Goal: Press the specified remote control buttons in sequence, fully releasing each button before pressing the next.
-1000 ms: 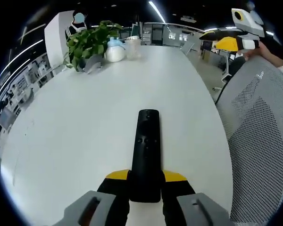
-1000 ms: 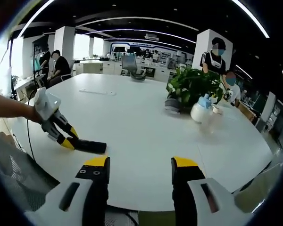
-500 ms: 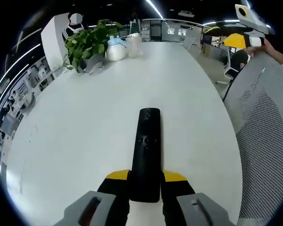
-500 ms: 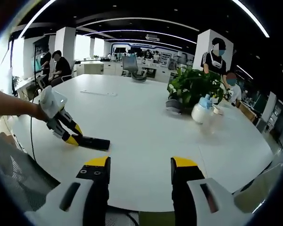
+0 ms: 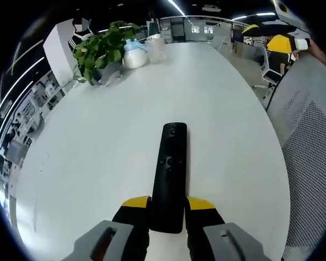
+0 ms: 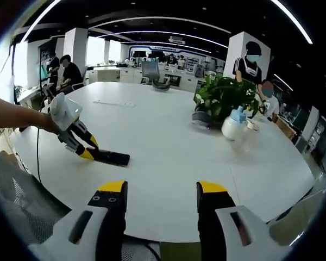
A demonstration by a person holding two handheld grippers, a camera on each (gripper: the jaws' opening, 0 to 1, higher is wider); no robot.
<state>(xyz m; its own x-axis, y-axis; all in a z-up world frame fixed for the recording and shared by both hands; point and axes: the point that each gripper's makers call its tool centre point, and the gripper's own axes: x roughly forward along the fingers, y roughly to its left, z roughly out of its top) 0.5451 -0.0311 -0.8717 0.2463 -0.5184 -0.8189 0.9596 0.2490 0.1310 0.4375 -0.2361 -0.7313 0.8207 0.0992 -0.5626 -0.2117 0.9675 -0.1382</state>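
Plant and spray bottle stand far across the white surface. Left tongs clamp the black remote, lying flat. Right tongs gape open near a mesh chair.

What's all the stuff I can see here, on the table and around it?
Remote control: one, black, flat on the table, its near end between the left tongs.
Table: one, white, large and rounded.
Potted plant: one, green leaves in a grey pot, far side of the table.
Spray bottle: one, white with a blue top, beside the plant.
Clear cup: one, see-through, next to the bottle.
Mesh chair: one, white, at the table's edge.
People: several, in dark tops, in the office behind.
Left tongs: one, grey with yellow tips, shut on the remote.
Right tongs: one, grey with yellow tips, open above the table edge.
Person's forearm: one, holding the left tongs.
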